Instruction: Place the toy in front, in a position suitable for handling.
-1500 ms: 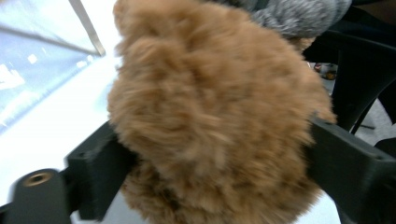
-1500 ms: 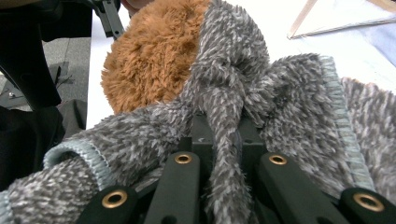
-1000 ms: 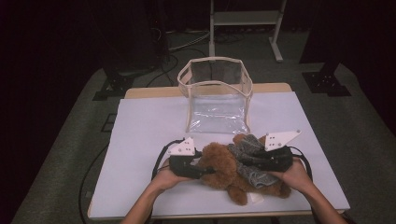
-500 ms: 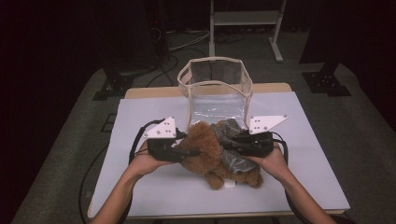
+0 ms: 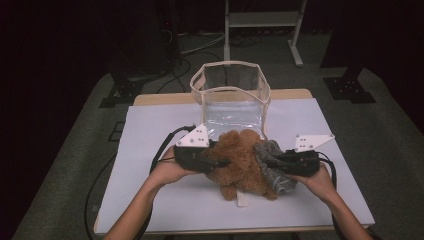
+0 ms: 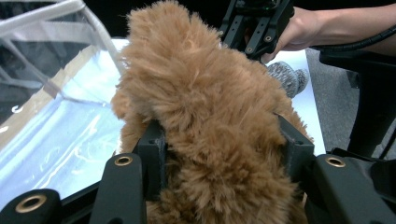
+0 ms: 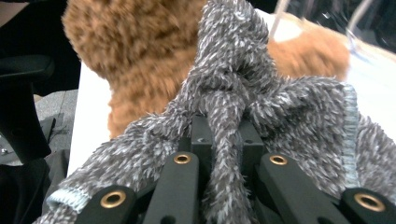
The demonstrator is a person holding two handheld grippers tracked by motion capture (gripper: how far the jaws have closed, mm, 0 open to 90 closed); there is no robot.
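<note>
A brown plush bear (image 5: 241,159) hangs just above the white table, in front of a clear plastic bag (image 5: 231,95). My left gripper (image 5: 220,162) is shut on the bear's left side; its jaws squeeze the brown fur (image 6: 219,154) from both sides. My right gripper (image 5: 267,161) is shut on the grey fuzzy cloth (image 5: 273,165) at the bear's right side. In the right gripper view a fold of that grey cloth (image 7: 229,121) is pinched between the jaws, with the bear's fur (image 7: 135,51) behind it.
The clear bag with cream trim (image 6: 51,88) stands open-topped at the table's far middle. The white table cover (image 5: 150,130) spreads to left and right. A metal stand (image 5: 260,25) and dark equipment are on the floor beyond the table.
Both grippers have carried the bear and grey cloth forward, away from the table's front edge and toward the bag, and lifted them slightly. The holds have not changed.
</note>
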